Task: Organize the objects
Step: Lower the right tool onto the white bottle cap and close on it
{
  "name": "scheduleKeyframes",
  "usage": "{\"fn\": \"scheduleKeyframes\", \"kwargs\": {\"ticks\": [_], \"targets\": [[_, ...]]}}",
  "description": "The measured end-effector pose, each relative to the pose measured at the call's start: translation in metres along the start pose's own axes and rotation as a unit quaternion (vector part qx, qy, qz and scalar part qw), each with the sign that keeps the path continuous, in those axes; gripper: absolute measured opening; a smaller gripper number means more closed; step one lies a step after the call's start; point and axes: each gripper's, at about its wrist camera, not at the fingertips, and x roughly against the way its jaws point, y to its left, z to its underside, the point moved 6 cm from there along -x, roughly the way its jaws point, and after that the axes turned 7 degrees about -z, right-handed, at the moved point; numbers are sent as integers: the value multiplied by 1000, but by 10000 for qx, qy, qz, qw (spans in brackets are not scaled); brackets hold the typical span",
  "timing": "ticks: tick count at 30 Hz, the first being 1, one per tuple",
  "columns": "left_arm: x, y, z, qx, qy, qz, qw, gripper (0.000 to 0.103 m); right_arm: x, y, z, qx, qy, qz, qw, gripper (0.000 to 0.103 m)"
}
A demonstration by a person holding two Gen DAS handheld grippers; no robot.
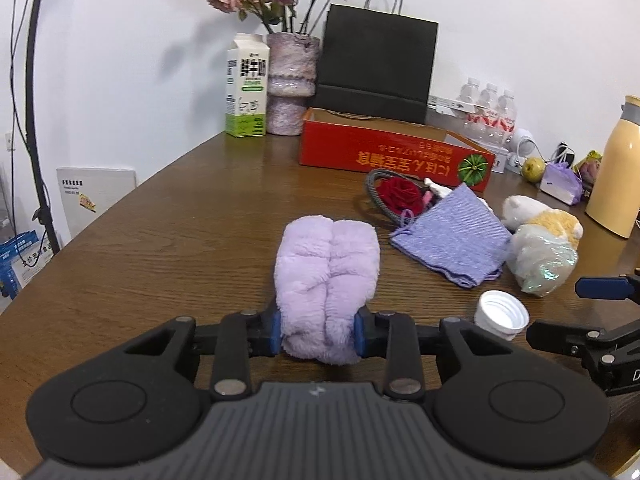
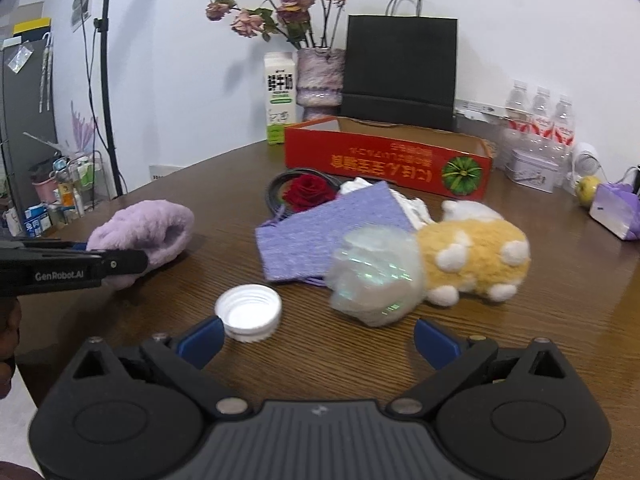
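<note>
Left hand-held gripper point(image 1: 318, 334) clamped across near end of purple fluffy point(image 1: 328, 276), long axis running straight ahead; right hand-held gripper point(image 2: 316, 340) apart, empty, cap point(image 2: 249, 312) nearest

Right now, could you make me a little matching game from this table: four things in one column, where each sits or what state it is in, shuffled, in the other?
Things:
1. fluffy purple item
2. white cap
3. red box
4. dried roses

Places or states:
A. in the vase
B. pinched in the left gripper
C. open, empty, in front of the black bag
D. upside down beside the right gripper's fingertip

Pairs: 1-B, 2-D, 3-C, 4-A
</note>
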Motion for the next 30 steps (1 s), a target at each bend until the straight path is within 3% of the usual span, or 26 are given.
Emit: {"fn": "scheduleKeyframes", "kwargs": {"ticks": [5,7,13,17,23,30], "targets": [[0,11,1,-24,-36,-58,10000,33,-9,13,-2,71,112,-101,9999,91],[1,14,1,-38,-51,-60,10000,33,-12,17,-3,81,137,-132,9998,82],[0,21,3,5,-81,-21,10000,33,-21,27,-5,151,255,-193,9994,67],[1,23,3,5,-88,9,10000,34,-26,27,-6,128,306,-183,9993,64],[0,23,3,8,-90,26,10000,34,-28,31,-8,184,307,-291,9989,41],[1,22,1,5,-110,-15,9999,33,-24,33,-19,299,103,-311,9990,39]]}}
